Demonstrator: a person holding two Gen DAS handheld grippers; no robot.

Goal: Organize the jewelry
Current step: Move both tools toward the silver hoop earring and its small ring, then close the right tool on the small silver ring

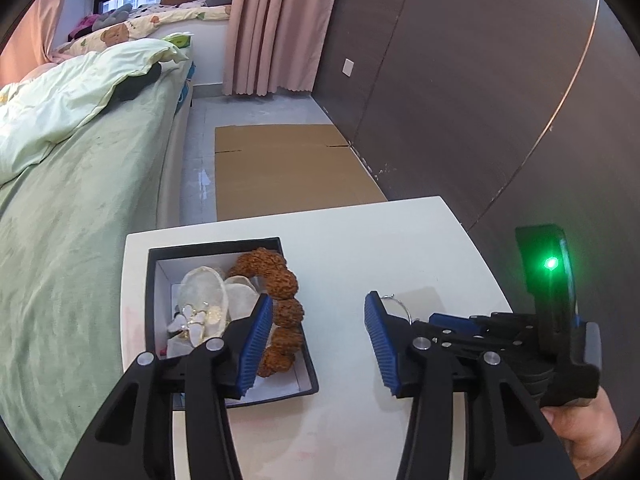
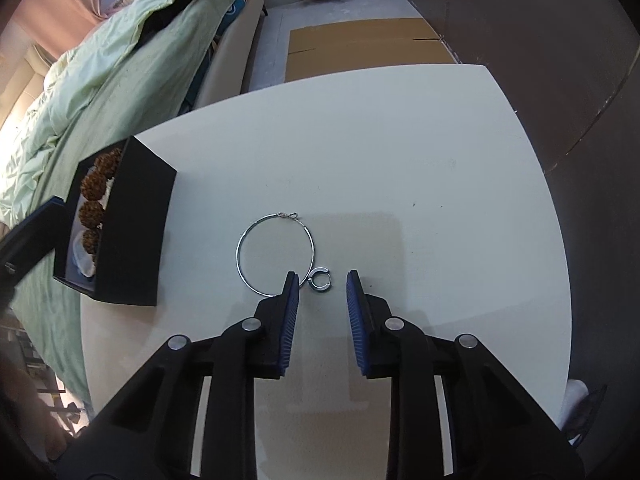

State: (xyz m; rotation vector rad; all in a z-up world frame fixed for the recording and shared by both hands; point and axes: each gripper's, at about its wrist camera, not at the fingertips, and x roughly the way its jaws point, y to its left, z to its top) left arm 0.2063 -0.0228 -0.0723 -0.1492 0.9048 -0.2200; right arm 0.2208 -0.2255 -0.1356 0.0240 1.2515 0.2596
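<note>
A black box [image 1: 154,300] with a white lining sits at the left of the white table [image 1: 380,248]. It holds a brown knobbly bead bracelet [image 1: 286,280], clear shell-like pieces [image 1: 204,284] and a white flower piece [image 1: 192,320]. My left gripper [image 1: 319,297] is open astride the box's right wall, one finger inside and one outside. A thin silver hoop [image 2: 237,252] and a small silver ring [image 2: 320,280] lie on the table [image 2: 400,140]. My right gripper [image 2: 322,276] is open, pointing steeply down, with the ring between its fingertips and untouched. The box [image 2: 132,232] stands to its left.
A bed with green bedding [image 1: 60,220] runs along the table's left side. Flat cardboard [image 1: 280,168] lies on the floor beyond the table. A dark panelled wall [image 1: 460,80] closes the right. A hand [image 1: 588,432] grips the right gripper's housing [image 1: 552,300].
</note>
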